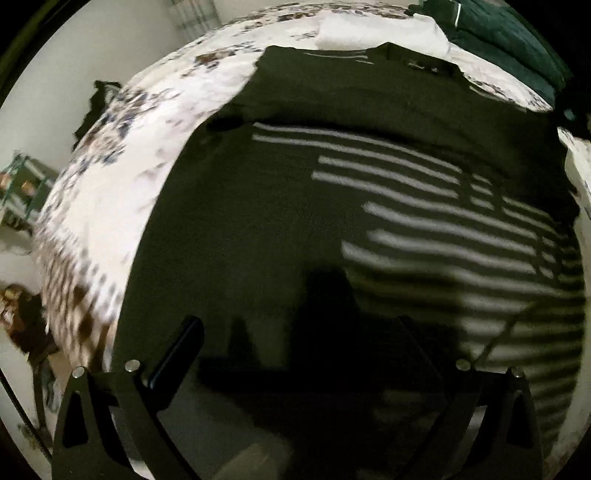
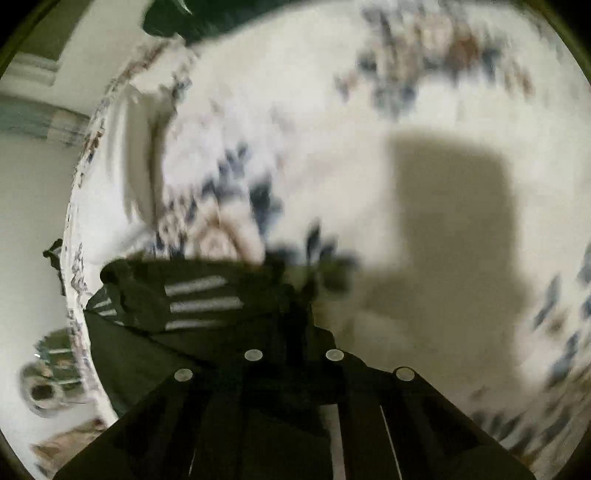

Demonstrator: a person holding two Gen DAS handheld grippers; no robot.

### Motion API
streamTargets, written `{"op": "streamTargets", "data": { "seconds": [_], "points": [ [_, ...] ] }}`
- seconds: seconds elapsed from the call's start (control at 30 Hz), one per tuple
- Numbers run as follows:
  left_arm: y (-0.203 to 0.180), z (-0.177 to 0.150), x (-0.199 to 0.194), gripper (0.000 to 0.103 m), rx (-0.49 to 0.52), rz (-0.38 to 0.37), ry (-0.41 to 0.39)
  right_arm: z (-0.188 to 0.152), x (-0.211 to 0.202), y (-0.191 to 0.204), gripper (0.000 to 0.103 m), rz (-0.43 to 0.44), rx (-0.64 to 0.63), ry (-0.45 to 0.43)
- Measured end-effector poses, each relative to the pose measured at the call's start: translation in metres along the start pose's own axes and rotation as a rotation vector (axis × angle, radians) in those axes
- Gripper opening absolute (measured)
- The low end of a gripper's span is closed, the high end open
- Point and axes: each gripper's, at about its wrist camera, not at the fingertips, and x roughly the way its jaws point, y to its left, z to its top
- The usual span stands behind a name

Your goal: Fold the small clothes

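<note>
A dark garment with white stripes (image 1: 295, 206) lies spread flat on the floral bedspread (image 1: 122, 177) and fills most of the left wrist view. My left gripper (image 1: 295, 336) hovers over its near part, open, with nothing between its fingers (image 1: 177, 347). In the blurred right wrist view the same garment (image 2: 184, 332) lies at the lower left on the bedspread (image 2: 332, 129). Its right edge runs up into the tips of my right gripper (image 2: 295, 306), whose jaws are pressed together on that dark cloth.
A folded white cloth (image 1: 380, 33) and a dark green pile (image 1: 509, 44) lie at the far end of the bed. The bed's left edge drops to a pale floor with a shelf (image 1: 22, 192) and clutter. Bare bedspread stretches right of the garment.
</note>
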Motion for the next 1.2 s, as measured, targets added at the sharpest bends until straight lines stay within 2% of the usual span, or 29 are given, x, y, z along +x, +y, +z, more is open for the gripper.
{"op": "streamTargets", "data": {
  "seconds": [0.07,0.17,0.23,0.27,0.3,0.33,0.47,0.6,0.63,0.67,0.7,0.73,0.77,0.83,0.97,1.07,1.1,1.17,1.2],
  "points": [
    [-0.011,-0.021,-0.019,0.103,-0.021,0.004,0.014,0.015,0.013,-0.004,0.004,-0.013,-0.005,0.036],
    [-0.029,-0.049,-0.032,0.103,-0.003,0.007,0.063,0.025,0.054,-0.009,0.007,-0.007,-0.009,0.198],
    [-0.046,-0.066,-0.041,0.103,0.024,0.006,0.096,0.025,0.053,-0.01,0.028,0.026,-0.01,0.249],
    [-0.058,-0.081,-0.05,0.103,0.043,-0.003,0.113,0.022,0.046,-0.013,0.036,0.069,-0.011,0.272],
    [-0.067,-0.088,-0.055,0.103,0.056,-0.019,0.127,0.02,0.04,-0.016,0.053,0.095,-0.012,0.289],
    [-0.078,-0.098,-0.062,0.103,0.069,-0.048,0.143,0.014,0.028,-0.025,0.058,0.104,-0.015,0.308],
    [-0.134,-0.132,-0.073,0.103,0.155,-0.158,0.202,-0.009,-0.013,-0.059,0.058,0.108,-0.06,0.376],
    [-0.184,-0.152,-0.052,0.102,0.213,-0.165,0.246,-0.03,-0.045,-0.104,0.06,0.132,-0.053,0.392],
    [-0.193,-0.154,-0.042,0.093,0.216,-0.148,0.257,-0.036,-0.047,-0.111,0.062,0.134,-0.053,0.393],
    [-0.201,-0.155,-0.035,0.086,0.217,-0.124,0.249,-0.039,-0.046,-0.118,0.062,0.134,-0.073,0.435],
    [-0.206,-0.153,-0.033,0.081,0.222,-0.097,0.224,-0.041,-0.044,-0.124,0.062,0.146,-0.06,0.44],
    [-0.208,-0.152,-0.035,0.057,0.223,-0.084,0.206,-0.04,-0.036,-0.128,0.062,0.161,-0.037,0.442],
    [-0.209,-0.15,-0.04,0.029,0.22,-0.064,0.185,-0.038,-0.03,-0.131,0.062,0.175,-0.02,0.437],
    [-0.208,-0.146,-0.05,0.007,0.234,-0.001,0.156,-0.026,-0.012,-0.126,0.062,0.238,0.007,0.415],
    [-0.189,-0.133,-0.076,0.005,0.229,-0.022,0.111,0.001,0.031,-0.099,0.062,0.388,0.087,0.381],
    [-0.174,-0.119,-0.094,0.005,0.237,-0.031,0.083,0.009,0.066,-0.075,0.062,0.413,0.12,0.409],
    [-0.175,-0.121,-0.102,0.005,0.233,-0.034,0.079,0.009,0.075,-0.065,0.06,0.397,0.106,0.424],
    [-0.161,-0.11,-0.112,0.005,0.213,-0.05,0.075,0.006,0.078,-0.048,0.018,0.359,0.075,0.403],
    [-0.156,-0.106,-0.116,0.005,0.202,-0.053,0.068,0.005,0.077,-0.038,0.008,0.336,0.049,0.404]
  ]
}}
